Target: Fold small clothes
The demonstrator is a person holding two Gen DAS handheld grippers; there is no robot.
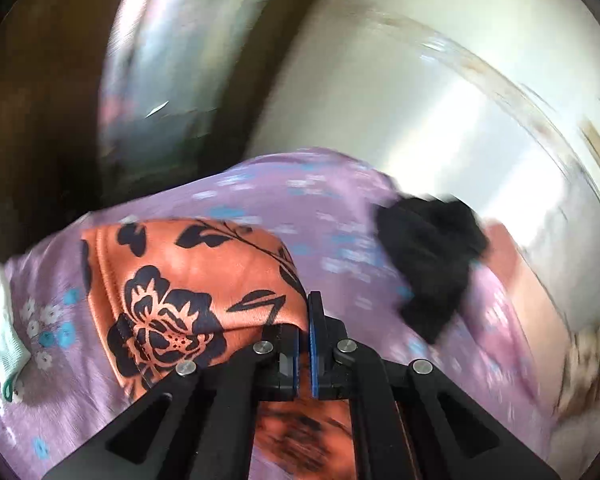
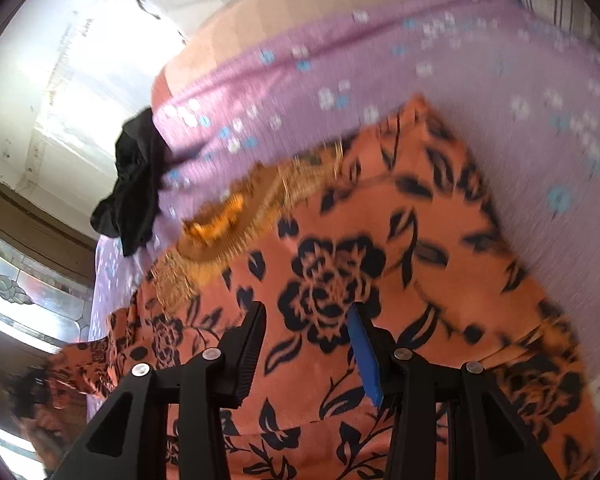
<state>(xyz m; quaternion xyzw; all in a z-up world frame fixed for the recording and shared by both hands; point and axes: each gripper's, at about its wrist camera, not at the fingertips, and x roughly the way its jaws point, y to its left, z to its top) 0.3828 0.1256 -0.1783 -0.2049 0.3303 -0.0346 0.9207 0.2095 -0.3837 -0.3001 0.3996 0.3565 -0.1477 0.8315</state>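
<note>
An orange garment with dark flower print (image 1: 188, 264) lies on a purple flowered bedsheet (image 1: 300, 192). My left gripper (image 1: 307, 308) is shut on a fold of this garment; the cloth drapes over its left finger and hangs under the arms. In the right wrist view the same orange garment (image 2: 420, 240) spreads wide across the sheet (image 2: 380, 60), with a golden embroidered trim (image 2: 236, 216) at its far edge. My right gripper (image 2: 307, 310) hovers over the cloth with its jaws apart and nothing pinched between the pads.
A black piece of clothing (image 1: 428, 256) (image 2: 136, 184) lies at the bed's edge. A white and green cloth (image 1: 0, 320) rests on the sheet at the far left. Beyond the bed are a pale wall (image 1: 420, 80) and a patterned glass pane (image 2: 24, 292).
</note>
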